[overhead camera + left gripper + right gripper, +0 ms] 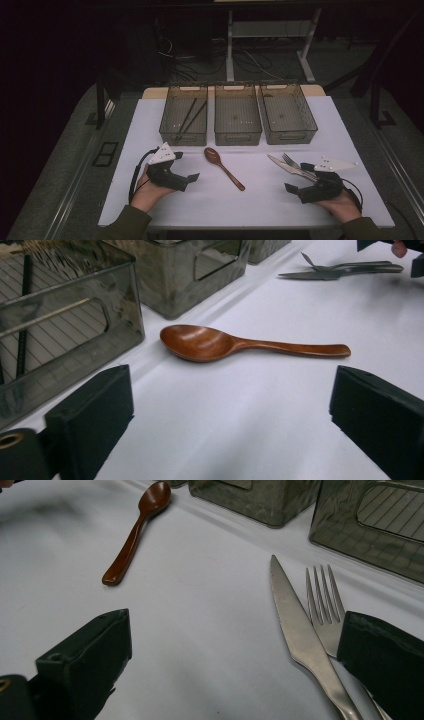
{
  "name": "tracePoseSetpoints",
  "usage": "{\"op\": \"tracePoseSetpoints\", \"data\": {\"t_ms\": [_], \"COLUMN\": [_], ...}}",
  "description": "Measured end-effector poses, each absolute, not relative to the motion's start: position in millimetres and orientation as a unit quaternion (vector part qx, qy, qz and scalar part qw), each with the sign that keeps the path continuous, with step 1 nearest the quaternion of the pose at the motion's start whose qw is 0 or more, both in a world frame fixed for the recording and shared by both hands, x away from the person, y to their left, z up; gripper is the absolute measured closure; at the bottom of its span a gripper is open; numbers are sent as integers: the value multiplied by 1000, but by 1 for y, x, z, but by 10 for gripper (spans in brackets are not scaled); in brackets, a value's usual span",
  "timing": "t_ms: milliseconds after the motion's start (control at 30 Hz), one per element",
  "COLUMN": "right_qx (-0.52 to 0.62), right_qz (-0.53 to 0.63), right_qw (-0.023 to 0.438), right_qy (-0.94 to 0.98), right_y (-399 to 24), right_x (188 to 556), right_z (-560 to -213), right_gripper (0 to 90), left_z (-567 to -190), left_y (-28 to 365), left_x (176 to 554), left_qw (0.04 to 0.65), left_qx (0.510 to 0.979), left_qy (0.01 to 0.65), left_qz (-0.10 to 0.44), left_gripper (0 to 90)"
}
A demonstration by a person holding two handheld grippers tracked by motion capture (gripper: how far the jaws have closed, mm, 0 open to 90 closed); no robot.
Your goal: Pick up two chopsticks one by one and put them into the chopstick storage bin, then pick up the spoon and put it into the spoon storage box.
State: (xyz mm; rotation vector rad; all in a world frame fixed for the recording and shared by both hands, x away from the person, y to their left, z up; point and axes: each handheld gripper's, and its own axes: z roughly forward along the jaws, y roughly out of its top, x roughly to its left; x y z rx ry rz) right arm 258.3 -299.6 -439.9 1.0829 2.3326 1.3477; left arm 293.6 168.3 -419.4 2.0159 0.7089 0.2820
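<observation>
With its fingers spread and empty, the left gripper [230, 425] should ease forward along the tabletop [260, 440] until the wooden spoon [220, 344] just ahead lies between them, then pinch the slim handle beyond the bowl

Glossy reddish-brown wooden spoon [227, 343], darker inside the bowl. Plain white table [250, 200] cover, pale wood at the far edge. Three smoky grey translucent bins [237, 120], floors ribbed with fine parallel lines; black chopsticks [190, 116] in the leftmost. Silver steel knife [300, 635] and fork [322, 605], dull sheen. Matte black jaws on left gripper [192, 177] and right gripper [295, 189], each with a light grey plate. Olive-green sleeves [125, 225].
</observation>
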Motion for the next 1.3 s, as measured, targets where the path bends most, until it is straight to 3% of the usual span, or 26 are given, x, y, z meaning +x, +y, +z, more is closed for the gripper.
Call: {"op": "tracePoseSetpoints", "data": {"t_ms": [533,933,1300], "right_qx": [370,371,368], "right_qz": [461,457,458], "right_qw": [119,117,116], "right_qy": [798,800,801], "right_y": [-299,-297,-296], "right_x": [259,260,261], "right_z": [-440,-441,-441], "right_gripper": [6,6,6], "left_z": [-432,-437,-437], "left_y": [171,154,126], "left_x": [280,290,304], "left_qw": [473,465,449], "left_qx": [829,847,863], "left_qy": [284,249,224], "left_qz": [96,69,54], "left_gripper": [3,494,888]}}
